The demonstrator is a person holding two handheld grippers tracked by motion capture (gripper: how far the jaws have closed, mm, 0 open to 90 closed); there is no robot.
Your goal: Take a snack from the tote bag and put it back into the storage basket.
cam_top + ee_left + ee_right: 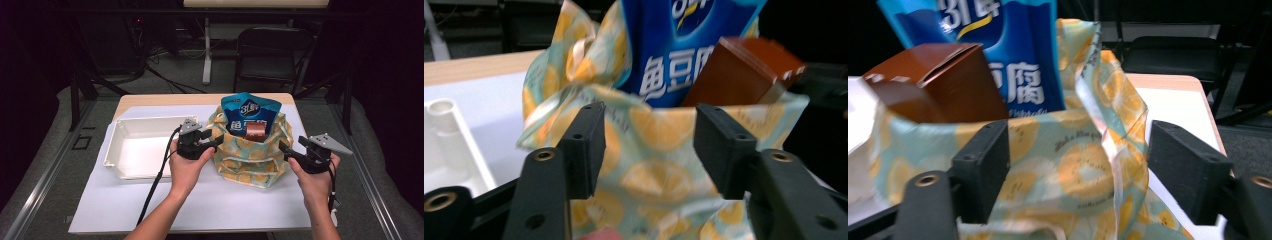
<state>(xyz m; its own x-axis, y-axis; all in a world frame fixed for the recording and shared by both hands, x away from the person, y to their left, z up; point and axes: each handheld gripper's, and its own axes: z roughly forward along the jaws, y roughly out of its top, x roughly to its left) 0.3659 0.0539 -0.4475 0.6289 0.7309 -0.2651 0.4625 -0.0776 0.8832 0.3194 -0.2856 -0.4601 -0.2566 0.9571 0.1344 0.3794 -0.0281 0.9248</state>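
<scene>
A cloth bag (252, 155) printed with orange slices stands upright in the middle of the table. A blue snack packet (250, 114) and a brown carton (255, 131) stick out of its top. My left gripper (215, 138) is open at the bag's left side, right at the cloth. My right gripper (285, 150) is open at the bag's right side. In the left gripper view the bag (659, 165) lies just beyond the open left gripper (649, 125), with the packet (679, 45) and carton (739, 72) above. The right gripper view has the open right gripper (1078, 145) before the bag (1078, 170), carton (943, 85) and packet (1013, 50).
A white plastic tray (120, 150) lies on the white sheet (210, 200) left of the bag, close to my left hand. A black folding chair (270, 52) and a table leg (206, 50) stand beyond the far edge of the table.
</scene>
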